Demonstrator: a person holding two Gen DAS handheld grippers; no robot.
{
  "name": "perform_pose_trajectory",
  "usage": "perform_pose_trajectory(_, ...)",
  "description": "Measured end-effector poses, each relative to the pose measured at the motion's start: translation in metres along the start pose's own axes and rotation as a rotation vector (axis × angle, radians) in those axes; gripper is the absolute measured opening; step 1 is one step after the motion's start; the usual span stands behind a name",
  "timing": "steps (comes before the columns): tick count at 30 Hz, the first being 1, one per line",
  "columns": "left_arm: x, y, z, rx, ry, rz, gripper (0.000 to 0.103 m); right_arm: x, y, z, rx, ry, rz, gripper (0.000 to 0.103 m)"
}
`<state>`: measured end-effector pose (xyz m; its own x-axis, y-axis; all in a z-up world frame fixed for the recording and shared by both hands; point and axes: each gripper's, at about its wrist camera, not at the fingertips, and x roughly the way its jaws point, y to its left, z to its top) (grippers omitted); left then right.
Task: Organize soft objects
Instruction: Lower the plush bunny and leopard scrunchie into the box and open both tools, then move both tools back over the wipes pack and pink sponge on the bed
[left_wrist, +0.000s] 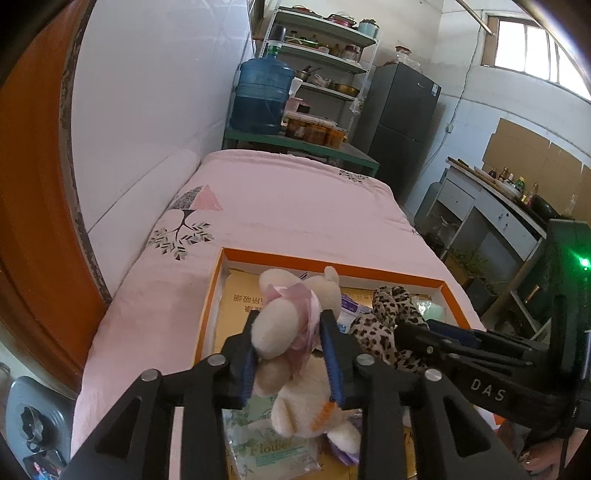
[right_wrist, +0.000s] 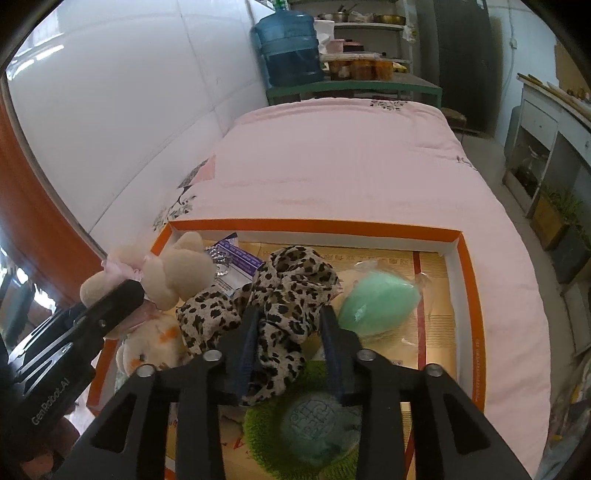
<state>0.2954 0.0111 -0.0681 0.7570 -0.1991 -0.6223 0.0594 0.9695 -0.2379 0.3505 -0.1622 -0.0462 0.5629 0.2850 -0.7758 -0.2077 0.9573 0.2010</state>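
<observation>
The left tool (left_wrist: 290, 354) is parted around the cream plush bunny with a pink bow (left_wrist: 284, 325). The right tool (right_wrist: 290, 350) is parted around the leopard-print cloth (right_wrist: 280, 291). Both lie in the shallow orange-rimmed box (right_wrist: 465, 266) on the pink bed (right_wrist: 351, 158). Only the right view shows the fuzzy green round thing (right_wrist: 295, 428) and the mint-green sponge (right_wrist: 376, 306).

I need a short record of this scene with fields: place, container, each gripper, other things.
place: pink bed
container: orange box, top open
left gripper: plush toy between fingers, touching both; grip unclear
right gripper: open, leopard cloth between fingers
also in box: pale green oval thing in clear wrap
</observation>
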Motion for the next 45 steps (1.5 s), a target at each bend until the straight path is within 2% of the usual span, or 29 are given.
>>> perform_pose_trajectory(2, -0.002, -0.001, 0.0, 0.003, 0.0, 0.004, 0.044, -0.003, 0.0, -0.001, -0.001, -0.006, 0.002, 0.041)
perform_pose_trajectory(4, -0.004, -0.001, 0.0, 0.002, -0.004, 0.007, 0.048, -0.005, 0.001, -0.002, -0.005, -0.01, -0.003, 0.045)
perform_pose_trajectory(7, -0.009, -0.003, 0.001, 0.007, -0.016, 0.012, 0.051, -0.008, 0.001, -0.003, -0.008, -0.015, -0.007, 0.045)
perform_pose_trajectory(25, -0.033, -0.012, 0.003, 0.026, -0.045, 0.017, 0.052, -0.039, 0.001, -0.012, -0.007, -0.057, -0.016, 0.045)
perform_pose_trajectory(45, -0.084, -0.026, -0.01, 0.05, -0.084, -0.018, 0.052, -0.108, 0.009, -0.045, 0.007, -0.131, -0.008, 0.045)
